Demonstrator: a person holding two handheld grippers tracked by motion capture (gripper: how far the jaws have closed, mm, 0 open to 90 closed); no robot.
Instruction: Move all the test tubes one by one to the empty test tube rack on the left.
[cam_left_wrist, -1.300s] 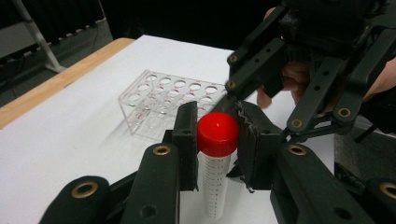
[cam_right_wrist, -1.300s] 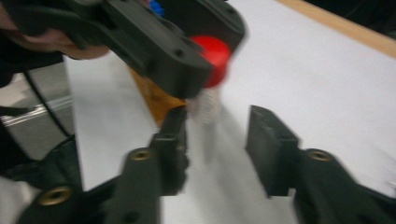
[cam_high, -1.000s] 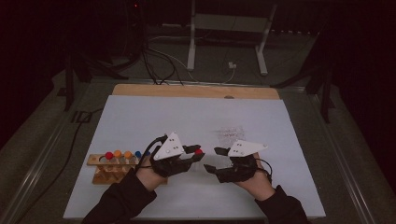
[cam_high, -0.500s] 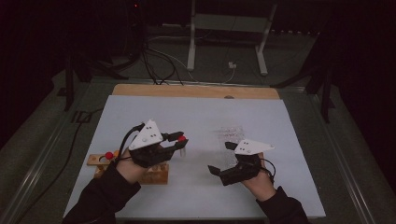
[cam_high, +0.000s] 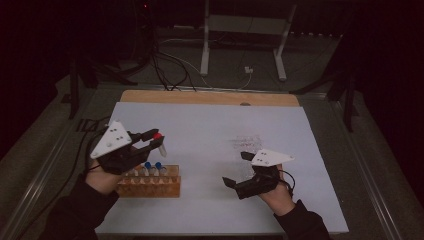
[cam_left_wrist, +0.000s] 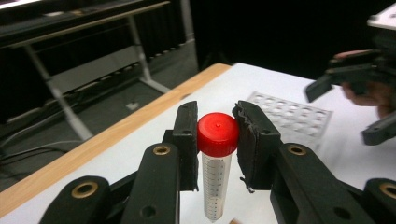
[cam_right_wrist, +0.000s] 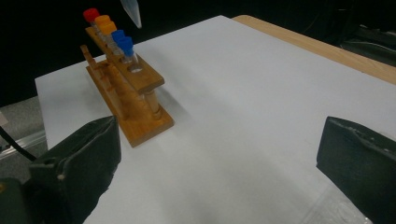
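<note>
A clear tube with a red cap (cam_left_wrist: 215, 186) hangs upright between the jaws of my left gripper (cam_left_wrist: 217, 140), which is shut on the cap. In the high view that left gripper (cam_high: 156, 136) hovers above the right end of a wooden tube rack (cam_high: 150, 185) with the tube (cam_high: 161, 147) pointing down. The rack (cam_right_wrist: 126, 88) holds tubes with red, orange and blue caps, and the held tube's tip (cam_right_wrist: 132, 11) hangs above it. My right gripper (cam_high: 235, 168) sits low at the right of the white sheet; its jaws have just been opening and stand open with nothing between them (cam_right_wrist: 219, 154).
A clear plastic grid tray (cam_high: 247, 141) lies on the white sheet (cam_high: 210, 130) beyond the right gripper. A wooden table edge (cam_high: 210, 97) runs along the back. Cables and metal stand legs lie on the floor behind the table.
The left gripper has carried the red-capped tube left and upward, from beside the right gripper to above the rack. The right gripper's jaws have opened wider; that hand stayed put.
</note>
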